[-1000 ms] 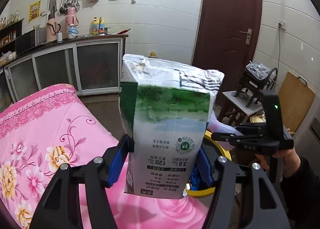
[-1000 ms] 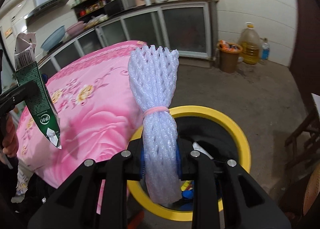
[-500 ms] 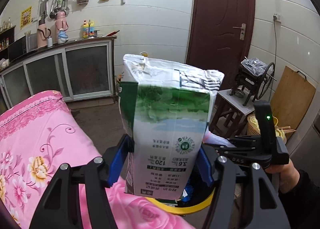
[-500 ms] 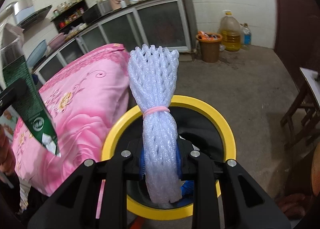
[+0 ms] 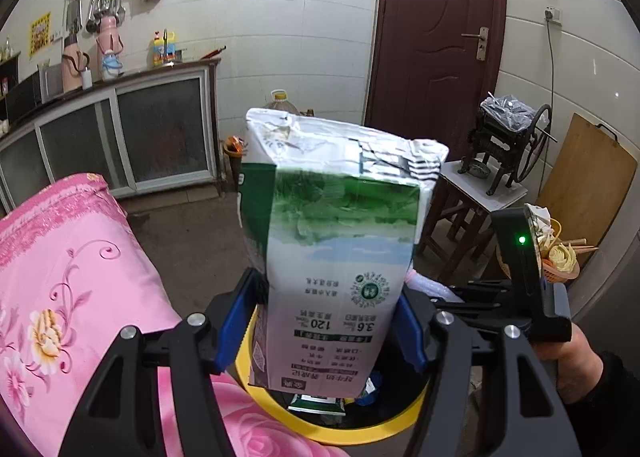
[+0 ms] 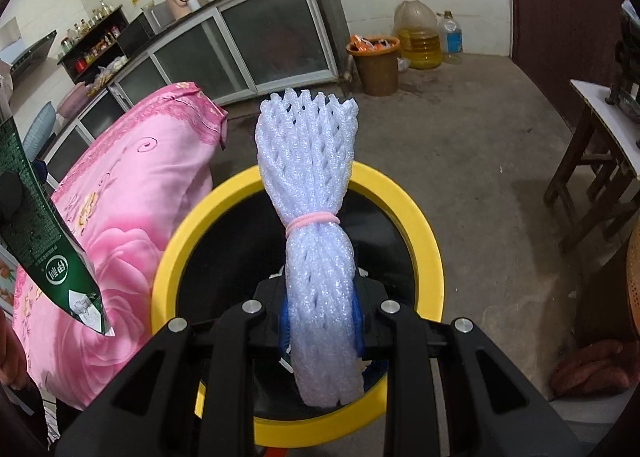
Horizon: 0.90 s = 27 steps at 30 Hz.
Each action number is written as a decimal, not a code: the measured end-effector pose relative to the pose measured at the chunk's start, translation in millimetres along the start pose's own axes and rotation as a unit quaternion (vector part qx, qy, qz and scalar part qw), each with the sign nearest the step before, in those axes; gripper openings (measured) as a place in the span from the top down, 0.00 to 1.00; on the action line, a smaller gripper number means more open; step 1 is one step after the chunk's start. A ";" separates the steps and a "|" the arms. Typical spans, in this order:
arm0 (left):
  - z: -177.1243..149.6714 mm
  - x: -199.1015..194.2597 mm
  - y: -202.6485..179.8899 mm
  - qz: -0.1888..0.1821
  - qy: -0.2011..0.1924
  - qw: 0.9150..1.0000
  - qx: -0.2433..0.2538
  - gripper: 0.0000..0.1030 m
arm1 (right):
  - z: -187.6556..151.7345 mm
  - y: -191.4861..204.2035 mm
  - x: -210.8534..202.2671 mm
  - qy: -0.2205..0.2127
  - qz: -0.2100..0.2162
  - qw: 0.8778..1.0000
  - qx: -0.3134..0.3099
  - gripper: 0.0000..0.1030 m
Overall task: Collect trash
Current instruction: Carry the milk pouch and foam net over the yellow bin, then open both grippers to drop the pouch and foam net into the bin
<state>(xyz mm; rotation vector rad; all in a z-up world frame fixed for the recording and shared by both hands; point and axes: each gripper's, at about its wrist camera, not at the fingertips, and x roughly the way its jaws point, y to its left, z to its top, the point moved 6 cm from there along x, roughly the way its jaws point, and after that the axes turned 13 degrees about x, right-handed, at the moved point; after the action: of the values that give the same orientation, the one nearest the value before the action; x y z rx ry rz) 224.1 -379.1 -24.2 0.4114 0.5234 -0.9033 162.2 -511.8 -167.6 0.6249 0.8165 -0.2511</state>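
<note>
Both tongs are clamped right now. The left tongs (image 5: 320, 321) sit at the bottom middle of their own view, blue pads (image 5: 236, 321) pressed in on either side of what they hold. The right tongs (image 6: 322, 321) are the same, squeezed in tight at the lower centre. The right hand (image 5: 576, 357) shows at the lower right of the left view, wrapped round its handle; a bit of the left hand (image 6: 12, 361) peeks in at the lower left edge of the right view.
</note>
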 end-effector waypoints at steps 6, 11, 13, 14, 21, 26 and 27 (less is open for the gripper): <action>-7.4 14.6 0.1 -0.011 0.009 1.000 -0.012 0.42 | -6.5 1.0 14.1 0.015 -0.005 1.000 0.002 0.78; -12.6 22.8 2.3 -0.016 0.016 1.000 -0.020 0.42 | -12.0 0.9 22.7 0.024 -0.007 1.000 0.005 0.78; -12.9 24.9 4.7 -0.016 0.017 0.999 -0.021 0.42 | -13.1 0.9 25.9 0.027 -0.009 1.000 0.005 0.78; -13.8 26.4 4.8 -0.019 0.019 0.999 -0.023 0.42 | -13.9 0.8 27.4 0.029 -0.009 1.000 0.007 0.78; -16.2 33.6 3.8 -0.022 0.024 0.999 -0.025 0.42 | -17.1 -1.7 35.4 0.038 -0.013 0.999 0.015 0.78; -18.9 38.8 1.9 -0.022 0.030 0.999 -0.025 0.42 | -17.9 -4.0 40.1 0.046 -0.017 0.999 0.022 0.78; -19.3 40.3 1.4 -0.022 0.032 0.999 -0.025 0.42 | -18.3 -3.6 40.0 0.045 -0.018 0.999 0.020 0.78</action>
<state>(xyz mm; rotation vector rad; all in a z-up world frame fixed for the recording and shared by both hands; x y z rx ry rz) 240.8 -393.2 -63.2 0.3847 0.6148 -0.9204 176.4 -502.6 -208.4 0.6629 0.9122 -0.2744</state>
